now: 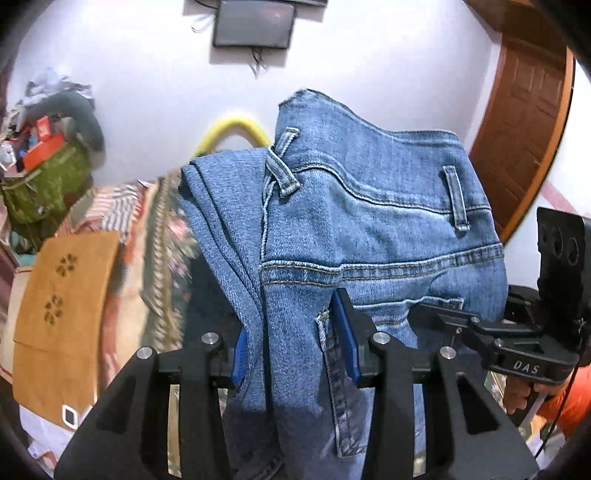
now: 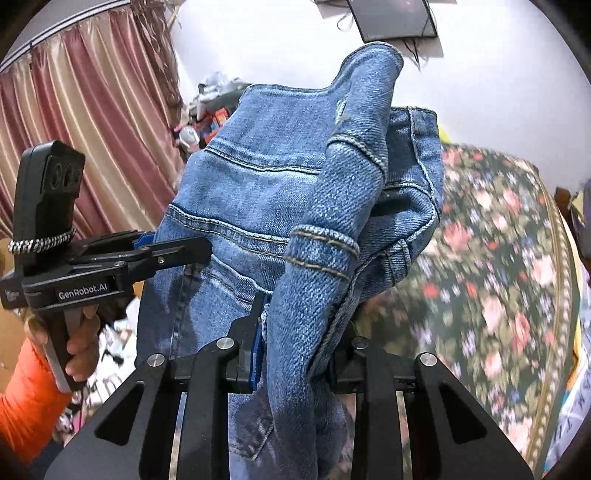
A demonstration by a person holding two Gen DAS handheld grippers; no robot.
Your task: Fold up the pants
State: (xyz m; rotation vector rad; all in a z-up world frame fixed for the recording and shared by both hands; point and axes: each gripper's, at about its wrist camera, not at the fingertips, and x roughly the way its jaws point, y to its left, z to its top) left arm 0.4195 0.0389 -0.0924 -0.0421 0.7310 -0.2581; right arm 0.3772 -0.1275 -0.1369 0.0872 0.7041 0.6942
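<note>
A pair of blue denim jeans (image 1: 369,229) hangs in the air, held by both grippers near the waistband and back pocket. My left gripper (image 1: 293,350) is shut on a bunched fold of the jeans between its blue pads. My right gripper (image 2: 295,347) is shut on another fold of the jeans (image 2: 258,184). The right gripper also shows in the left wrist view (image 1: 443,317), clamped on the denim's right side. The left gripper shows in the right wrist view (image 2: 162,251), clamped on the denim's left edge. The lower legs of the jeans are hidden.
A bed with a floral cover (image 2: 498,258) lies below and to the right. A mustard cloth (image 1: 62,314) lies on the bed. A cluttered pile with a green bag (image 1: 44,184) stands at left. Pink curtains (image 2: 92,129), a wall screen (image 1: 255,24) and a wooden door (image 1: 524,122) surround.
</note>
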